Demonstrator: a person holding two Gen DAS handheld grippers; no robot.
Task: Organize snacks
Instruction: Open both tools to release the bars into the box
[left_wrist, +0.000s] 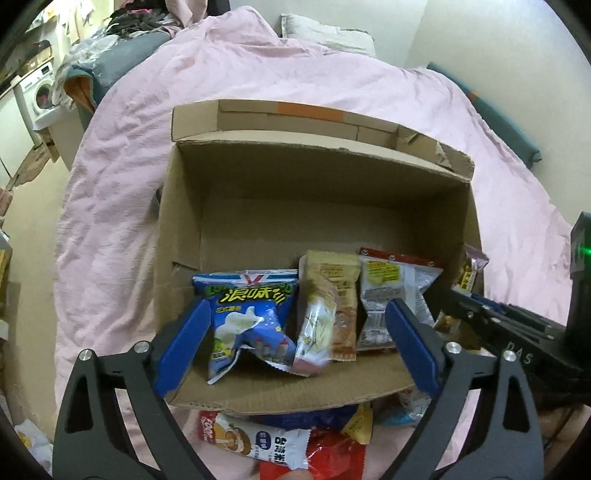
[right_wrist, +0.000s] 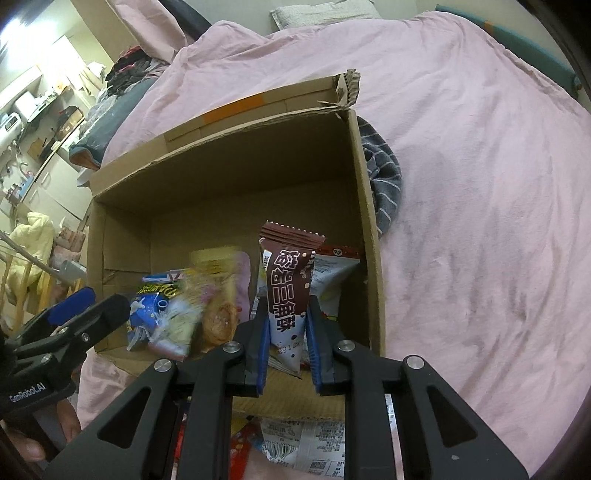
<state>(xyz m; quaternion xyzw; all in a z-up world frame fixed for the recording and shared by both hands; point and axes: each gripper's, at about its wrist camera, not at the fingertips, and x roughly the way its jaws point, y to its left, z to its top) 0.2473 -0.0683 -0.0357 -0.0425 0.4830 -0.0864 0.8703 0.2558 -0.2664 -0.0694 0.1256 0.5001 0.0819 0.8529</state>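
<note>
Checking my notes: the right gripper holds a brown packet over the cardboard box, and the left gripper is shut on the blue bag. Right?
Not quite. The left gripper is open, as the left wrist view shows; the blue bag lies loose in the cardboard box. The right gripper does hold the brown packet.

left gripper: black cut-out linkage arms, silver round screws, blue pads on fingers; white "GenRobot.AI" lettering is seen on its body | right gripper: same black arms, silver screws, blue-faced fingers; "DAS" is marked, a green light is lit
</note>
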